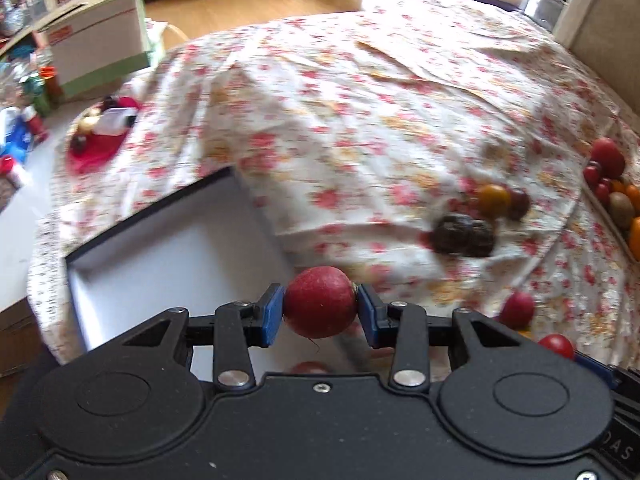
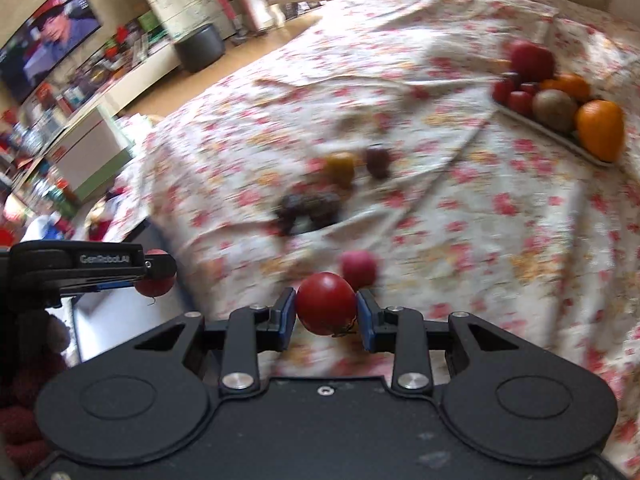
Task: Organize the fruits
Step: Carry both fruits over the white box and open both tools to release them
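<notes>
In the left wrist view my left gripper (image 1: 320, 306) is shut on a round dark-red fruit (image 1: 320, 296), held over the near corner of a white box with a black rim (image 1: 160, 240). Another red fruit (image 1: 310, 368) peeks out just below it. My right gripper (image 2: 326, 308) is shut on a red tomato (image 2: 325, 300) above the flowered cloth (image 2: 480, 220). On the cloth lie a pink-red fruit (image 2: 359, 269), dark wrinkled fruits (image 2: 310, 206), a yellow fruit (image 2: 340, 168) and a dark plum (image 2: 378, 162). The left gripper (image 2: 154, 276) with its fruit shows at the left of the right wrist view.
A flat tray (image 2: 558, 130) with oranges, a kiwi, an apple and small red fruits sits at the far right. A red cloth with small items (image 1: 100, 140) lies at the left edge. A cardboard box (image 1: 100, 44), shelf clutter, a TV (image 2: 48, 36) and a dark bin (image 2: 200, 46) stand beyond.
</notes>
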A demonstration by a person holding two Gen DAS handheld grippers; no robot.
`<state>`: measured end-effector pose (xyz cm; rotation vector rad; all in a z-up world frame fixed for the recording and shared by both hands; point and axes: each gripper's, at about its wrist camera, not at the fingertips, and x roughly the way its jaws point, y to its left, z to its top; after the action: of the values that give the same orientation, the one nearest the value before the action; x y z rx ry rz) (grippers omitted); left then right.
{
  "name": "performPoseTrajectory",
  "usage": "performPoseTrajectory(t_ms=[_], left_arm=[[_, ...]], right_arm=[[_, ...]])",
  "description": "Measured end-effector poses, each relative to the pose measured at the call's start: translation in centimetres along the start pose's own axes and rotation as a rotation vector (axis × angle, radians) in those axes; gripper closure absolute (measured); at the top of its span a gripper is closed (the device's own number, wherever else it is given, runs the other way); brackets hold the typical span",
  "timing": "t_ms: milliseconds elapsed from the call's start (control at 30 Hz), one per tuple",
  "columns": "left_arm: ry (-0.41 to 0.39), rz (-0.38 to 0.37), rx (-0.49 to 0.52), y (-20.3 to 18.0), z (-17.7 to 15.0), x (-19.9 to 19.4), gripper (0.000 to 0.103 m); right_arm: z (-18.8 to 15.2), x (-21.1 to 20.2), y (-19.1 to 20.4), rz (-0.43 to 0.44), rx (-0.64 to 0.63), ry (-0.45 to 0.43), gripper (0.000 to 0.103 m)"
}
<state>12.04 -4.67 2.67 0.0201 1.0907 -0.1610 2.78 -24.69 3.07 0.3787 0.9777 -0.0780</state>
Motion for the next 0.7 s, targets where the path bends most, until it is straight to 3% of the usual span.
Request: performPoseTrajectory(t_ms=[267,400,567,700], left_arm=[[-0.029,0.118,-0.088,7.2,-0.5,-1.4,0.055],[-0.026,0.162,-0.146,9.0,-1.0,-0.8,0.055],[0.058,0.074,-0.223,11.0,-1.5,0.3,0.055],[0.075,0.115,-0.242,11.5,-1.7,0.7,0.055]], right_arm=[[-2.1,1.8,9.5,0.065,-0.108,0.079,0.069],[-3.7,3.1,13.3,0.049,-0.135,0.124,0.069],[-5.7,4.8,15.3,0.011,-0.141,0.186,0.069],[-6.8,5.7,16.1,-0.032,-0.144,0.211,0.069]])
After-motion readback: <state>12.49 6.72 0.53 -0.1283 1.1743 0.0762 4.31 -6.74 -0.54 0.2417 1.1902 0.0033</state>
